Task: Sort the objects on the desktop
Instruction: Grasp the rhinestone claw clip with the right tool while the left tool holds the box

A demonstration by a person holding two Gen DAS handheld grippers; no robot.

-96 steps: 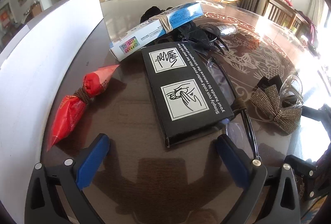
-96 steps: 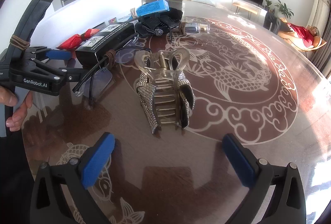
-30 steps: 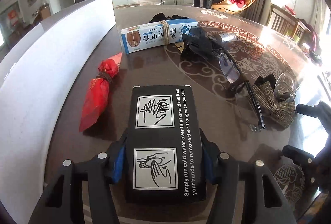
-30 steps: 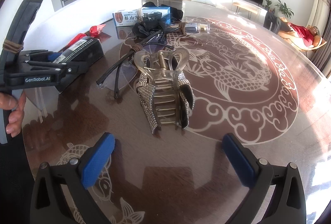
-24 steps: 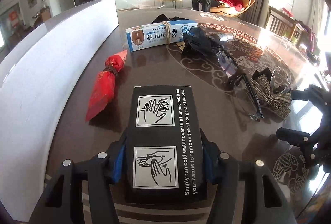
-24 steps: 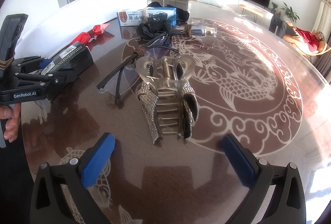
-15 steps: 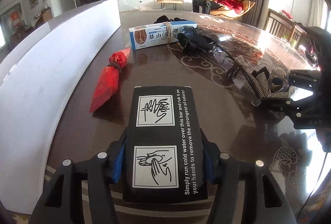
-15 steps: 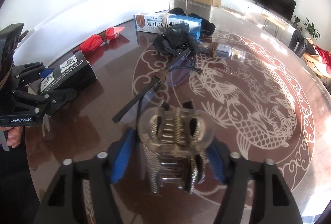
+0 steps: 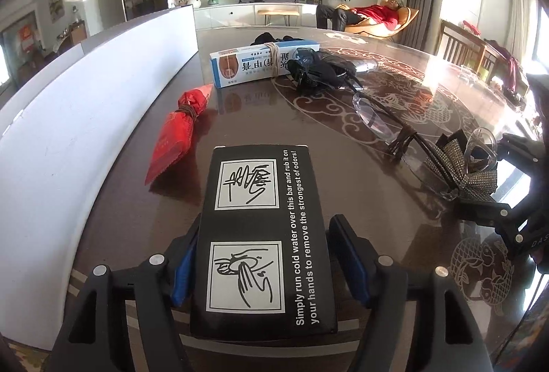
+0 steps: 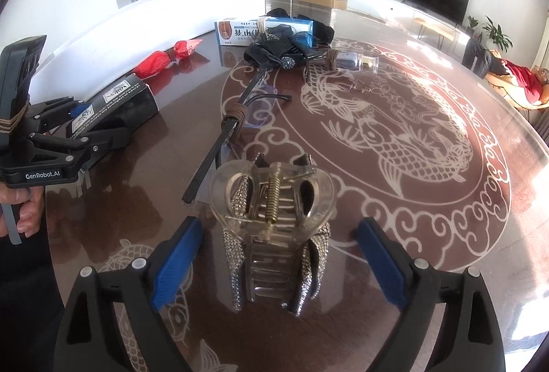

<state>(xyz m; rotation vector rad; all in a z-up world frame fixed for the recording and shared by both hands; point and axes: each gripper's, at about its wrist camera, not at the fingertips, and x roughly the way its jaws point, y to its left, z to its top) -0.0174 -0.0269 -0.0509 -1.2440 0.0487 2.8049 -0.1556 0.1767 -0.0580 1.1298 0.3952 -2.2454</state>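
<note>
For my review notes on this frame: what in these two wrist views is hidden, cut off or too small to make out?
- Left wrist view: the black box hides its own underside and the left gripper pads' contact.
- Right wrist view: whether the right gripper touches the hair claw is unclear; gaps show on both sides.
- Both views: small print on the blue-white carton is unreadable.
- Right wrist view: the small clear bottle is too small to identify.

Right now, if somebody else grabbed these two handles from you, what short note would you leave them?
Left gripper: fingers hug the sides of the black box; firm grip unconfirmed.
Right gripper: open, straddling the rhinestone hair clip without touching it.
Loose on the table: glasses, red packet, blue-white carton, black bow.
Done: no sorted group visible.
Left: probably everything.
</note>
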